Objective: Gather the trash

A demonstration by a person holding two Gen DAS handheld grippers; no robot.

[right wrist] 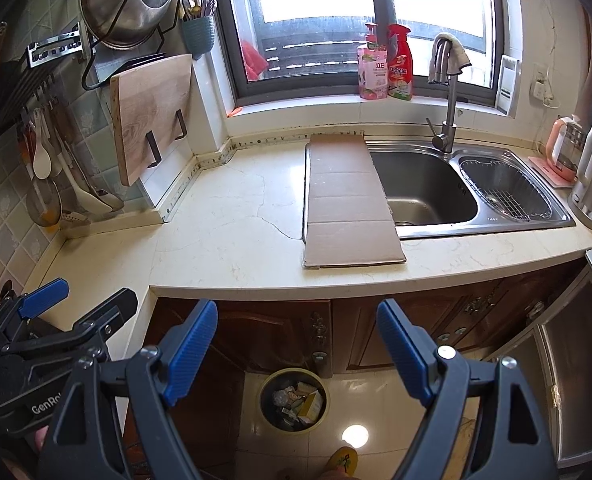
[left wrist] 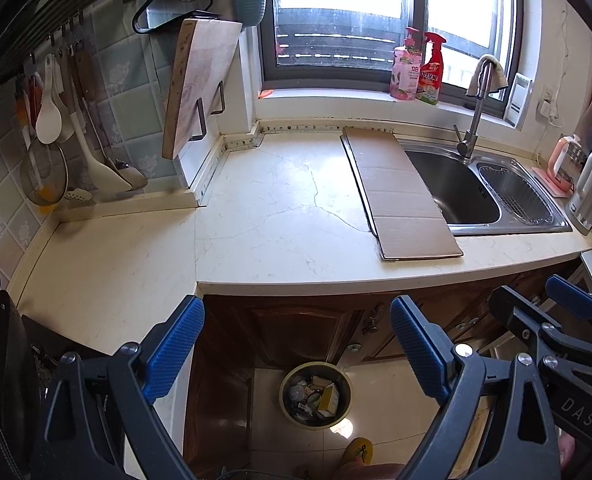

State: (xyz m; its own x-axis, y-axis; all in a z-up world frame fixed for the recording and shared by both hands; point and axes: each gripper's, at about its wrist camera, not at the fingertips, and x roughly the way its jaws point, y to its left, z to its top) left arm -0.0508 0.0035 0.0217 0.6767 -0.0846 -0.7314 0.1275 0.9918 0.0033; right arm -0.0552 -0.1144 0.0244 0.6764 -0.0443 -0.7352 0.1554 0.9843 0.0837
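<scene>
We stand before a pale stone desk (right wrist: 232,232) that is nearly bare, both grippers held back from its front edge and above the floor. The one loose thing left on it that looks like trash is a flattened cardboard sheet (right wrist: 350,200), lying half on the desk and half over the left rim of the steel sink (right wrist: 428,188). Below, on the tiled floor in front of the brown cabinet doors (right wrist: 280,328), sits the trash bin (right wrist: 293,404), open-topped and already holding crumpled wrappers and a small yellow box.

We judge the collecting to be either close to finished or between pickups: nothing is held. The left gripper (left wrist: 296,344) has its blue pads wide apart and empty, and so does the right gripper (right wrist: 296,344), which also shows beside the left one in the left wrist view.

If the cardboard is the next item, the move calls for reaching forward and right, catching its near edge where it overhangs the desk slightly, since it lies flat. It is far wider than the bin mouth, so we expect it would need folding or standing on end.

Standing near that reach are the faucet (right wrist: 446,120) with a rag draped on it, the wire basket (right wrist: 504,188) in the smaller basin, and two bottles (right wrist: 384,64) on the sill. The wooden cutting board (right wrist: 152,116) hangs well apart at left.
</scene>
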